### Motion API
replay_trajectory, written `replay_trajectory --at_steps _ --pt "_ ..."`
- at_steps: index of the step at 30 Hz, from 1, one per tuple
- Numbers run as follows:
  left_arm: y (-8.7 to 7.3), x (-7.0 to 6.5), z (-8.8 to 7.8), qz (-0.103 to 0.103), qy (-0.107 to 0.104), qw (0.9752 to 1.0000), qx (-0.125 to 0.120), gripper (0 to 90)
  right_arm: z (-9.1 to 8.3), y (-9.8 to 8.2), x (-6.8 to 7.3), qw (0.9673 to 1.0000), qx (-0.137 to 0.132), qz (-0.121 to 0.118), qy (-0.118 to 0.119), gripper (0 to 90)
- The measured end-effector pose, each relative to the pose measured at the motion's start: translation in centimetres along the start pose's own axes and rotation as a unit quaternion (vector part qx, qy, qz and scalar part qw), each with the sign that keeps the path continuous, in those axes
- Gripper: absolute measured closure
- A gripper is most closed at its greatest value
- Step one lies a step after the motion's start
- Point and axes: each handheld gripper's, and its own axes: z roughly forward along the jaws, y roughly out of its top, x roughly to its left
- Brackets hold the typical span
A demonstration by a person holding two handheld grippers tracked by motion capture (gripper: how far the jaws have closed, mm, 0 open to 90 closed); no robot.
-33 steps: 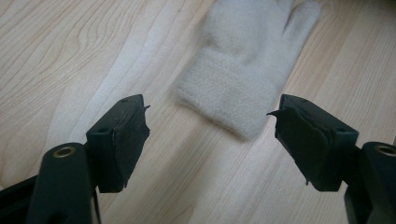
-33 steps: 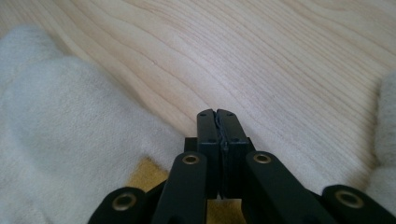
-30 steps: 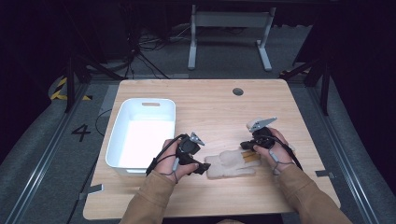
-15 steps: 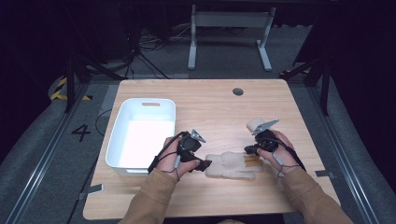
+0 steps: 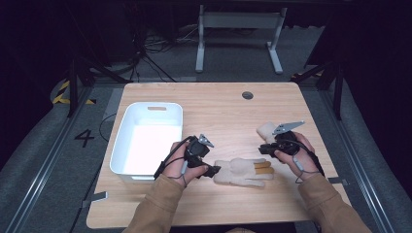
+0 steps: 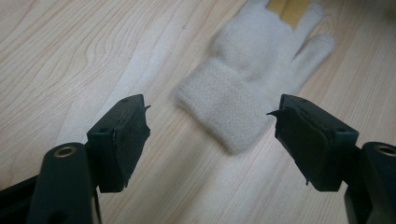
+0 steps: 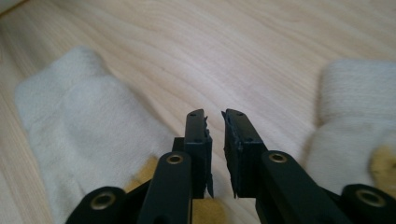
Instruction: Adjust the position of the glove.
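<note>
Though only just eased apart, right claw (image 7: 214, 114): narrow gap, pinching nothing.
Left claw (image 6: 210, 112): spread wide, empty, cuff just ahead.
Flat glove (image 5: 243, 171): on counter (image 5: 214, 107), 3 o'clock of left claw.
Second glove (image 5: 266, 130): 11 o'clock of right claw.
Meaning: probably a release, with both gloves free to grasp.

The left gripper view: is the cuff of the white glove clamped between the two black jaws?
No, the left gripper has its jaws wide apart, and the cuff of the white glove lies on the table beyond them, touching neither.
</note>
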Motion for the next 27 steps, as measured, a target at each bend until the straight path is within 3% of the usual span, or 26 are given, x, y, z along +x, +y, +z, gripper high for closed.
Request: replay_trajectory --at_steps 5,6,14,20,27 --pt "0.0 0.0 -0.1 0.001 0.0 1.0 -0.001 26.0 -0.8 -0.2 -0.8 0.9993 -0.025 0.013 -0.023 69.8" --pt "0.0 0.0 -0.1 0.0 0.0 1.0 -0.002 26.0 -1.1 -0.3 -1.3 0.9985 -0.034 0.019 -0.037 64.9" --pt "-0.1 0.1 0.1 -0.002 -0.003 1.0 0.004 25.9 -2.0 -1.0 -3.5 0.9953 -0.05 0.04 -0.072 51.3" --pt "-0.1 0.1 0.2 -0.002 -0.002 1.0 0.005 25.9 -1.8 -1.9 -5.0 0.9922 -0.041 0.047 -0.108 45.7" --pt "-0.1 -0.1 0.4 0.0 -0.002 1.0 0.007 25.9 -1.2 -3.0 -6.4 0.9893 -0.03 0.065 -0.127 45.5"
